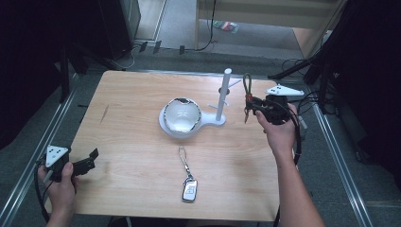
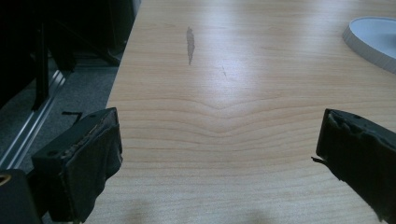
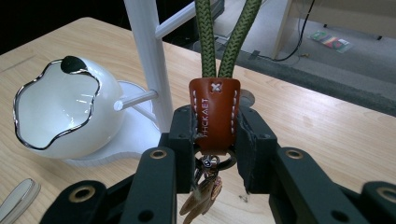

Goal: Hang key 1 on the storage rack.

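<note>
**Key strap held up beside the white stand, ready to be hung**

While the left gripper [image 1: 87, 162] rests near the table's near-left corner with its jaws spread wide and nothing between them, the right gripper [image 1: 249, 105] does the work near the table's far-right corner. Its jaws are clamped on the brown leather tab [image 3: 214, 113] of a key strap, whose green cord loop [image 3: 226, 35] stands upward above the tab while keys [image 3: 201, 198] dangle below it. The strap is held in the air, just beside the white peg stand [image 1: 222, 97], which rises from a base near the middle of the table's far half. A white bowl with a wavy silver rim [image 1: 181, 114] sits on that same base, on the stand's left. A second key fob on a chain [image 1: 189, 189] lies flat near the table's near edge, untouched.

The step in hand looks like hanging the strap on the stand: the loop is lifted and close, but not yet over a peg. The next move likely calls for carrying the open loop over one of the short side pegs [image 3: 136, 99], lowering until the cord catches, and only then letting the jaws go. The loop is narrow, so it needs careful lining up.
</note>
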Tool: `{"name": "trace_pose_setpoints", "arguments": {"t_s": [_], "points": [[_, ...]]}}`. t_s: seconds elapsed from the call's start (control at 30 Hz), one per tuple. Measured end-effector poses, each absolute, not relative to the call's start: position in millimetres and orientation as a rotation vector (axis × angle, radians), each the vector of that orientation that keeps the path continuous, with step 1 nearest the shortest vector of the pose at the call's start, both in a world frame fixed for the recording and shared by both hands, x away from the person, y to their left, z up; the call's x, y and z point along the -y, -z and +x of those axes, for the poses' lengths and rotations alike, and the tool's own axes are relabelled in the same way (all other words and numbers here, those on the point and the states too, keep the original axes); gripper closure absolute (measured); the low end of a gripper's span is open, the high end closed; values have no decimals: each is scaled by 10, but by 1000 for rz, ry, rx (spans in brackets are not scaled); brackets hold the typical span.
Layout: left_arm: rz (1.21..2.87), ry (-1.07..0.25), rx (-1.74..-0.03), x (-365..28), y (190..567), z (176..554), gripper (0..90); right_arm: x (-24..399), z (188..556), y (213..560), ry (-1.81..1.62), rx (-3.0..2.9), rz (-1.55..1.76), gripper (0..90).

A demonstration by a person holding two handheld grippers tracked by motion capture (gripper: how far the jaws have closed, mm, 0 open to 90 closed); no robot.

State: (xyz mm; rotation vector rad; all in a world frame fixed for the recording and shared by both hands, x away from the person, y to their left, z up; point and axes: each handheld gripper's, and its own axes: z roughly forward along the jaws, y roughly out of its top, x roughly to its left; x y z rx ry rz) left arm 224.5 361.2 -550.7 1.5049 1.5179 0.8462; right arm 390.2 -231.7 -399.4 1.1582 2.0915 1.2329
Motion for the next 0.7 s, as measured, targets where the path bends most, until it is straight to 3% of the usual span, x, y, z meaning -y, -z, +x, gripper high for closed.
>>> {"name": "trace_pose_setpoints", "arguments": {"t_s": [0.7], "points": [[1506, -841, -1516, -3613, 5507, 2246, 6, 2200, 4000, 4082, -1236, -2136, 1164, 699]]}}
